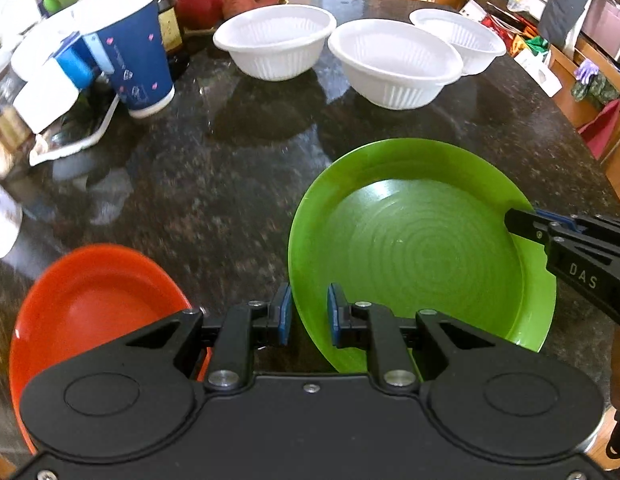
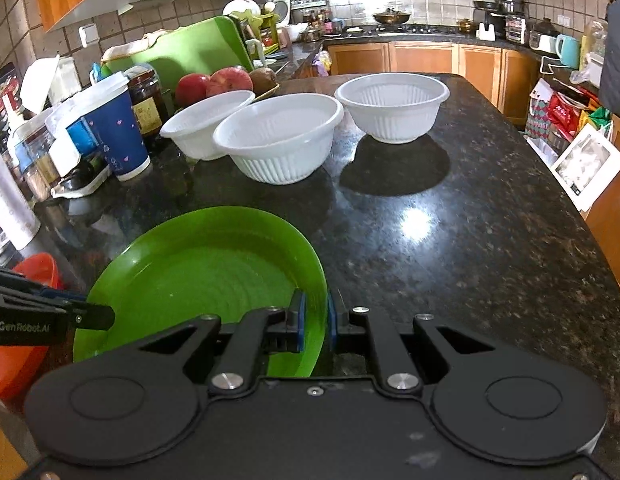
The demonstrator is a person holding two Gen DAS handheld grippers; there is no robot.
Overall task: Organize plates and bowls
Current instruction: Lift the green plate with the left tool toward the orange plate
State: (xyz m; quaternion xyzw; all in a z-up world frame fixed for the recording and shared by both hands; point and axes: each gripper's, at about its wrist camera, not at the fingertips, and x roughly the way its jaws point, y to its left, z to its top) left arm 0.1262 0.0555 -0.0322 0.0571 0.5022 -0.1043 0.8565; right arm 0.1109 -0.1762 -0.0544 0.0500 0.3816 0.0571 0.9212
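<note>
I hold a green plate (image 1: 422, 248) (image 2: 198, 272) from both sides over the dark granite counter (image 1: 214, 176). My left gripper (image 1: 309, 314) is shut on its left rim, with the blue pads on either side of the edge. On the opposite rim my right gripper (image 2: 316, 322) is shut as well, and its tip (image 1: 514, 220) shows from the side in the left wrist view. An orange plate (image 1: 90, 312) (image 2: 34, 268) lies to the left of the green one. Three white ribbed bowls (image 1: 274, 40) (image 1: 394, 64) (image 1: 458, 36) stand in a row at the far side.
A blue paper cup (image 1: 130, 52) (image 2: 114, 132), a dark jar (image 2: 148, 100), red apples (image 1: 230, 0) and jars and boxes crowd the counter's left side. The counter's curved edge (image 2: 582, 216) runs along the right, with bags and cabinets beyond it.
</note>
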